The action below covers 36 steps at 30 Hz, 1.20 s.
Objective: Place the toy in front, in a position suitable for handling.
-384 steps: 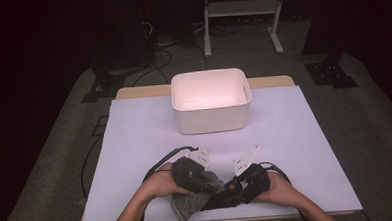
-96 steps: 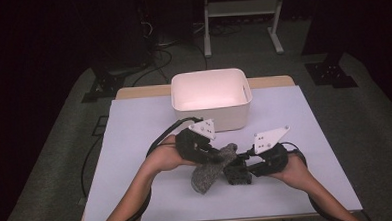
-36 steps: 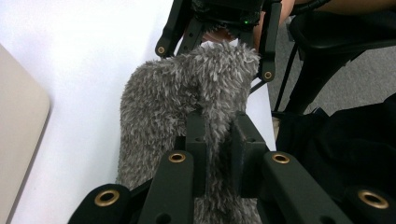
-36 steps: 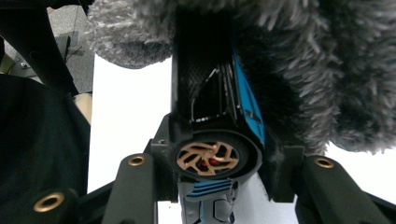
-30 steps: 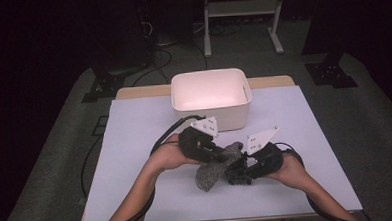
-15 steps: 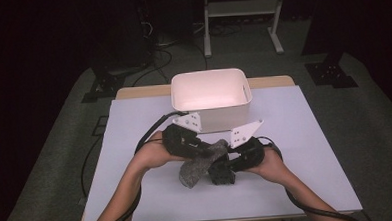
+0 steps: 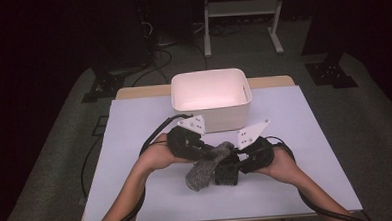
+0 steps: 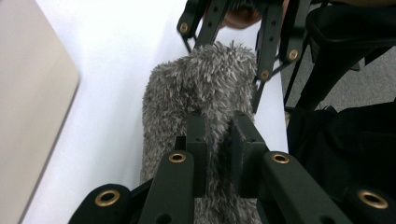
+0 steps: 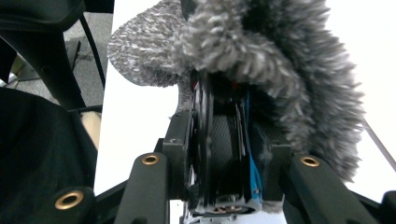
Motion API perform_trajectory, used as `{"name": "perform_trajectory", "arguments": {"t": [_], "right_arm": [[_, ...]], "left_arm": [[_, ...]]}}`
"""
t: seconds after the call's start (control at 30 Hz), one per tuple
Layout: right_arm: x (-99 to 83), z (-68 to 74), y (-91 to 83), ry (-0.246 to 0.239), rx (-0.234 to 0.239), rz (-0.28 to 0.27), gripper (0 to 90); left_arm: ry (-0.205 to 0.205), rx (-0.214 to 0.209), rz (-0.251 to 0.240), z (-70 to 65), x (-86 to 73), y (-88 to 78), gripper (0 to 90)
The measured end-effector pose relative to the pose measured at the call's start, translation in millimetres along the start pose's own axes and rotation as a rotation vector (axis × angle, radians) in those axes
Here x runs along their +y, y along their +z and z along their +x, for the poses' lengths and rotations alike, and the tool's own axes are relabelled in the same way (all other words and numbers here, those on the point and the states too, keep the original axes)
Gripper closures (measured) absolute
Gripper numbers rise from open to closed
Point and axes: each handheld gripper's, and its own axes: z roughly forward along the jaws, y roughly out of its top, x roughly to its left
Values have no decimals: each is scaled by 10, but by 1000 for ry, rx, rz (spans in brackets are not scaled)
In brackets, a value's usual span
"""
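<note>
Left claw (image 8: 219,144) pinches my grey furry cover (image 7: 206,166); right claw (image 9: 229,154), lately reopening slightly, clamps the black device (image 7: 227,170). Both hands edged right since half a second ago. No readable writing.

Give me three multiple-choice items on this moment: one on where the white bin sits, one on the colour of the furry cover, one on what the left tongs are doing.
1. Where is the white bin?
A. At the far middle of the table, beyond both hands
B. At the near left corner
C. On the floor

2. What colour is the furry cover?
A. Red
B. Grey
C. Yellow

3. What state are the left tongs in?
A. Wide open over bare table
B. Shut on the furry cover
C. Shut on the bin's rim

Answers:
1. A: in the high view the bin stands past both tongs, near the table's far edge.
2. B: both views from the tongs show grey fur.
3. B: the left gripper view shows the jaws pinching a fold of fur between them.
</note>
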Motion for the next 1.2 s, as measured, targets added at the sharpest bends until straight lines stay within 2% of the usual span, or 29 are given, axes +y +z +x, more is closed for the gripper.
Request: {"name": "perform_trajectory", "arguments": {"t": [0.13,0.2,0.3,0.53,0.6,0.7,0.93,1.13,1.2], "right_arm": [[-76,26,-85,-1,-6,2,621],[-121,52,-139,3,-10,8,621],[-164,66,-172,-2,-21,6,621],[-326,98,-278,9,-42,-13,622],[-373,104,-306,12,-47,-19,622],[-487,118,-377,27,-64,-25,622],[-725,128,-476,62,-71,-54,621],[-911,156,-520,80,-67,-67,620],[-1030,158,-536,102,-68,-81,618]], "left_arm": [[1,-22,-3,17,5,132,799],[-7,-47,-26,15,13,221,799],[-6,-56,-35,7,18,277,799],[-20,-91,-19,27,-17,519,798],[-18,-88,3,35,-12,581,798],[-9,-73,77,47,-50,754,794],[-29,-90,70,77,-61,868,794],[-4,-84,93,42,8,924,791],[7,-80,97,27,28,949,794]]}}
